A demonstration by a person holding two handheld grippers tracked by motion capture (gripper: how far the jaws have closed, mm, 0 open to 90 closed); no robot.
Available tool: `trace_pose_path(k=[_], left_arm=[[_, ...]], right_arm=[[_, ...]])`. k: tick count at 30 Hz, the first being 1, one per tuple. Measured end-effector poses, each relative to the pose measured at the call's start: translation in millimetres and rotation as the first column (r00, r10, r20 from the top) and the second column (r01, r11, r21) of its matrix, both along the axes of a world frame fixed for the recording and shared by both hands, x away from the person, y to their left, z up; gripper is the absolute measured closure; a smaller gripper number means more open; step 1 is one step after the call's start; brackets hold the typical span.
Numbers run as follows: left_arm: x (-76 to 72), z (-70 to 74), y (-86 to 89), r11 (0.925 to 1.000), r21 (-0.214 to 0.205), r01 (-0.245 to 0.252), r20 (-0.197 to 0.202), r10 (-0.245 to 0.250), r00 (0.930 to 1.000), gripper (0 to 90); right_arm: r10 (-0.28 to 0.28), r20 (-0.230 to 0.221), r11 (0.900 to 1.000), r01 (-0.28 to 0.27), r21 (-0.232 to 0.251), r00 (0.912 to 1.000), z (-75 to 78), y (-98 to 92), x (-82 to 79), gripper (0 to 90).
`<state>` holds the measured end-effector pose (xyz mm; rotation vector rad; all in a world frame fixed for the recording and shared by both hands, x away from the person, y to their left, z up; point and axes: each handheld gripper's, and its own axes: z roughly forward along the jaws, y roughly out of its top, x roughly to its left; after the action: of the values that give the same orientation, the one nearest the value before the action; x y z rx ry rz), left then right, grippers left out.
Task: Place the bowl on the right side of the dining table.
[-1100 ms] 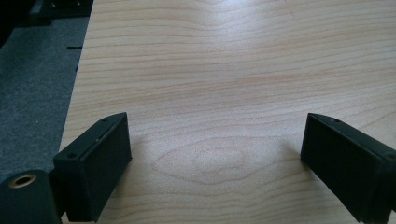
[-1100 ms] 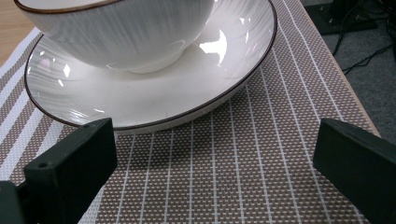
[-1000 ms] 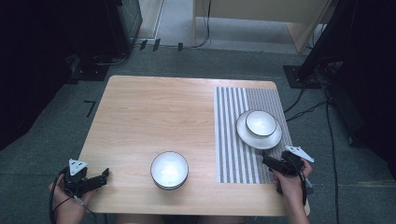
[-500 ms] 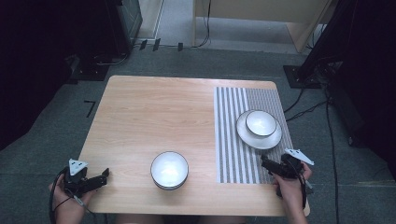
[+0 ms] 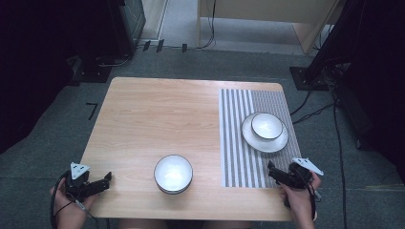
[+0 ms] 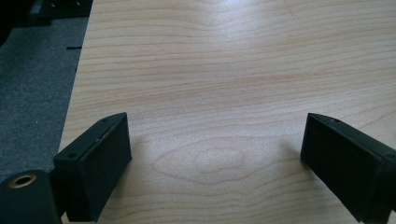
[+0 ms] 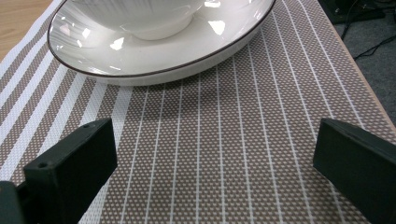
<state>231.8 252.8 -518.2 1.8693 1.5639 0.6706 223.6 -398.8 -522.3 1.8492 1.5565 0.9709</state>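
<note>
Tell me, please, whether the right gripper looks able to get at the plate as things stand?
Probably yes. The right gripper sits open at the near end of the mat, aimed at the plate, with bare mat between them. A small bowl rests on the plate, but the near rim is free.

Each black hand-held gripper (image 5: 279, 172) has blocky screw-holed jaws, a grey three-cornered plate and a trailing cable.
</note>
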Motion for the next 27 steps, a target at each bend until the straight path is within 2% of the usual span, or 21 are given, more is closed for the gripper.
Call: trace_pose_path(k=[17,27], left_arm=[[0.0,0.0,0.0,1.0000,0.000,0.000,0.000,0.000,1.0000,8.1],[0.0,0.0,0.0,1.0000,0.000,0.000,0.000,0.000,1.0000,8.1]], right_arm=[[-0.004,-0.020,0.9998,0.004,-0.022,0.9998,-0.5,-13.3,-22.6,0.0],[-0.017,-0.050,0.9991,0.015,-0.040,0.9986,-1.4,-26.3,-37.3,0.0]])
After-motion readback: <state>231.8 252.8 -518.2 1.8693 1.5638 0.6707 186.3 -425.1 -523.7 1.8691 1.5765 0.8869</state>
